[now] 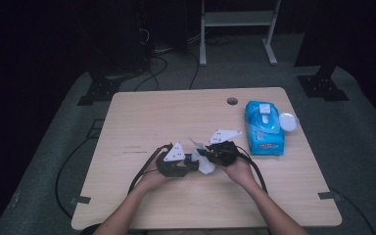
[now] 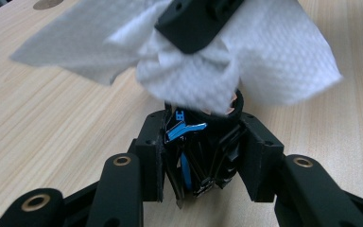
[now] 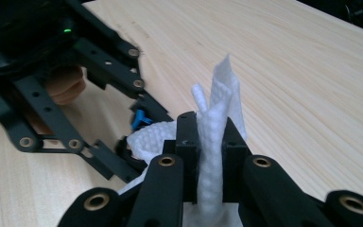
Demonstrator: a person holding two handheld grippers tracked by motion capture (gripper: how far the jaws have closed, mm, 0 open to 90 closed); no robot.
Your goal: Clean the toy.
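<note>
The white wipe (image 3: 212, 142) sits pinched upright between the closed jaws of the right gripper (image 3: 211, 156), pressed against a small dark object with blue markings (image 2: 194, 151) clamped in the left gripper (image 2: 203, 156), low over the counter's (image 1: 176, 112) middle; a blue wipes pack (image 1: 264, 128) lies near, rightward.

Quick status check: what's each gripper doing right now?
Left gripper: shut on a small black and blue object.
Right gripper: shut on a white wipe.

The high view looks forward and down on the whole desk (image 1: 142, 112). Both gripper views sit close above it, sharing the white wipe (image 2: 246, 61) at mid-desk.
</note>
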